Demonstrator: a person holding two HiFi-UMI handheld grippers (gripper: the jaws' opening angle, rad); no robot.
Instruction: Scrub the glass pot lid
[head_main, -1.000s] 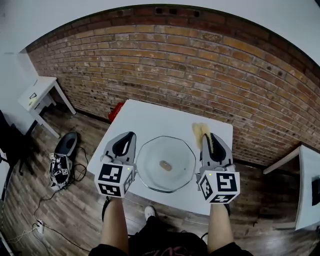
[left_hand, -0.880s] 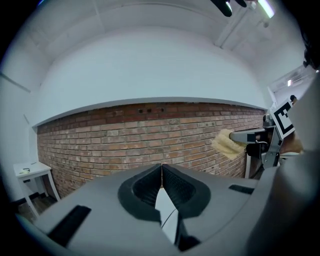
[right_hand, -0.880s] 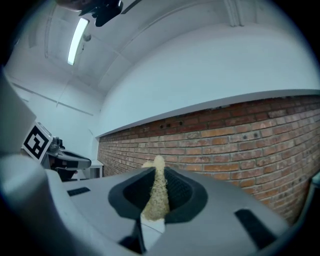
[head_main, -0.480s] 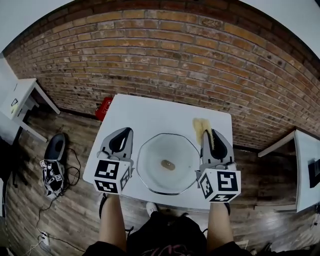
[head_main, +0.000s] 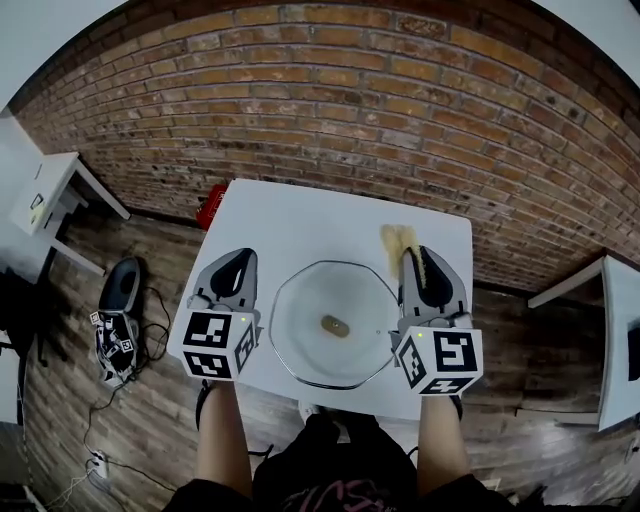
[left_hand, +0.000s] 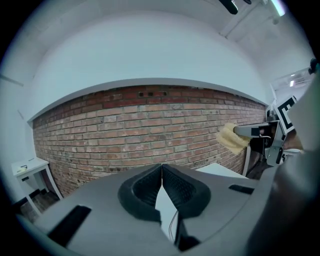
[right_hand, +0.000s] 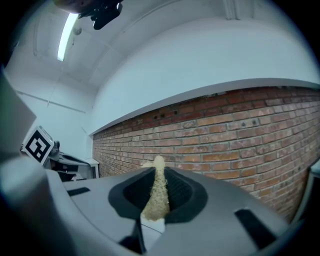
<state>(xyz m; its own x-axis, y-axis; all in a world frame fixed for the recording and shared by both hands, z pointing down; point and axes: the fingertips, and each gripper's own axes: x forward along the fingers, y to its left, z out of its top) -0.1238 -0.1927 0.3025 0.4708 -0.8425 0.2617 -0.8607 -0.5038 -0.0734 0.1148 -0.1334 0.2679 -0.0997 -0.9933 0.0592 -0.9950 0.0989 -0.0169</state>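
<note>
Hovering over the near-left part of the table, the left gripper has its jaws pressed together on nothing. In the left gripper view the dark pads meet along one thin line, with the brick wall beyond.

Next across, the lid lies flat on the table's near half, close to the front edge and midway between its left and right edges. A small brown knob sits at its centre. The lid lies between the two grippers, each just beside its rim, and neither can be seen touching it.

Over to the right side, the right gripper is clamped on a yellow sponge. The right gripper view shows the sponge squeezed thin between the pads, its top poking out past the tips. From overhead, that free end points toward the table's far-right corner. Whether it touches the tabletop cannot be told.
</note>
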